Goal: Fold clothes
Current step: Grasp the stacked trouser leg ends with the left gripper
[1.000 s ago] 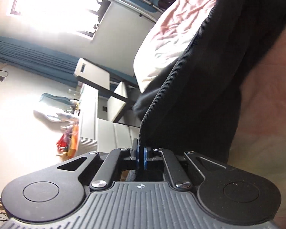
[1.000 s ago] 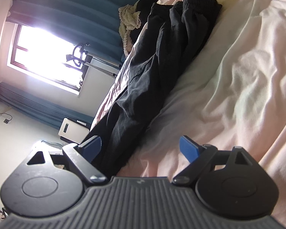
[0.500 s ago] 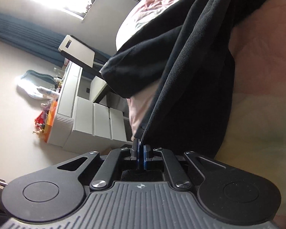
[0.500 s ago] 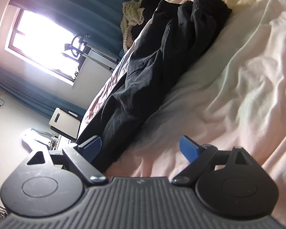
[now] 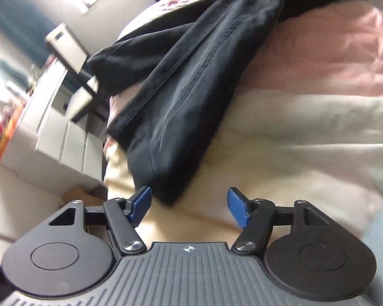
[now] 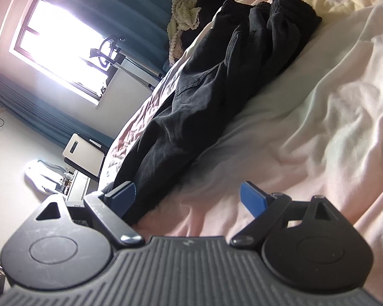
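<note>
- One pair of black trousers [image 5: 191,81] lies stretched along the pink and cream bedding [image 5: 306,132], with its leg ends near the bed edge.
- In the left wrist view, the left gripper [image 5: 189,205] is spread wide and holds nothing; the hem corner of the trousers lies just ahead, between its blue fingertips [image 5: 238,209].
- In the right wrist view, the right gripper [image 6: 187,197] is also spread and holds nothing; the trousers [image 6: 204,97] run from beside its left fingertip toward a knitted cream cloth [image 6: 182,17].
- Beyond the bed stand a white cabinet [image 5: 56,137] and a bright window [image 6: 56,48] with teal curtains [image 6: 145,7].
</note>
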`<act>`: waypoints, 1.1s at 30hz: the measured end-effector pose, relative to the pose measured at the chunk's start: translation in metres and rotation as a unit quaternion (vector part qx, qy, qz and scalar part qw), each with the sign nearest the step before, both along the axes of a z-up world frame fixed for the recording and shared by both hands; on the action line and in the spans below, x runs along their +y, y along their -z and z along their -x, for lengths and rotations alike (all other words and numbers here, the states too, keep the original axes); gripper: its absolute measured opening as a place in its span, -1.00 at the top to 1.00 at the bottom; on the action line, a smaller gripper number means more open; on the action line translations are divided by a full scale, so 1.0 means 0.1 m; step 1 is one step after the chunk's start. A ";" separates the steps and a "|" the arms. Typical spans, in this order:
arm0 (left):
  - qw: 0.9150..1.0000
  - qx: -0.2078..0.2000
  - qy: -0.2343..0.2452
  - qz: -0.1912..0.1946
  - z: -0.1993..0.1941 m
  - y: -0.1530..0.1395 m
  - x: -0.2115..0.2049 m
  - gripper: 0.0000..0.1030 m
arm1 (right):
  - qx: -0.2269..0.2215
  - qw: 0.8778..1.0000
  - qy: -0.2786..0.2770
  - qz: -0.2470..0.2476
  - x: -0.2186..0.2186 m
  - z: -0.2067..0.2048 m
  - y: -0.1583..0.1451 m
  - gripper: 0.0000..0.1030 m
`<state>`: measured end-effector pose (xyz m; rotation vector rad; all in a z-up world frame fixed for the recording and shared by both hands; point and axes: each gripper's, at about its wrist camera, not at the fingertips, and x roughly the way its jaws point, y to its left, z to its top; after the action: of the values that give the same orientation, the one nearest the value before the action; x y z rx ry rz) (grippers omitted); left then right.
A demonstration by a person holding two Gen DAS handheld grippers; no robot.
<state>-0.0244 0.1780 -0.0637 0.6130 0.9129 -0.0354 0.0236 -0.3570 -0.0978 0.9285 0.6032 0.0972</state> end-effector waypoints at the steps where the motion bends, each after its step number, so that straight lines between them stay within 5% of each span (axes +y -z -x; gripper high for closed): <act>1: 1.000 -0.003 -0.006 0.012 0.09 -0.06 0.04 -0.42 | -0.002 1.000 0.000 0.000 0.00 0.01 -0.01 -0.76; 6: 0.998 -0.044 -0.014 0.045 0.38 -0.41 -0.06 -0.46 | -0.024 1.000 -0.005 0.010 0.05 0.06 -0.12 -0.76; 10: 0.994 -0.083 0.039 0.053 0.08 -0.61 -0.47 -0.48 | -0.035 0.999 -0.006 0.033 0.10 0.07 -0.20 -0.76; 19: 0.990 -0.063 0.100 0.082 -1.11 -0.43 -1.88 -0.48 | -0.043 0.997 0.032 0.050 -0.02 0.21 -0.21 -0.76; 33: 0.971 -0.037 0.007 0.237 -3.17 -0.23 -2.97 -0.39 | -0.034 0.999 0.037 0.004 -0.17 -0.09 0.07 -0.76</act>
<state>0.2924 -0.1192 -0.0403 0.1747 0.7909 -0.2352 0.0330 -0.3738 -0.1043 0.9360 0.5054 0.0591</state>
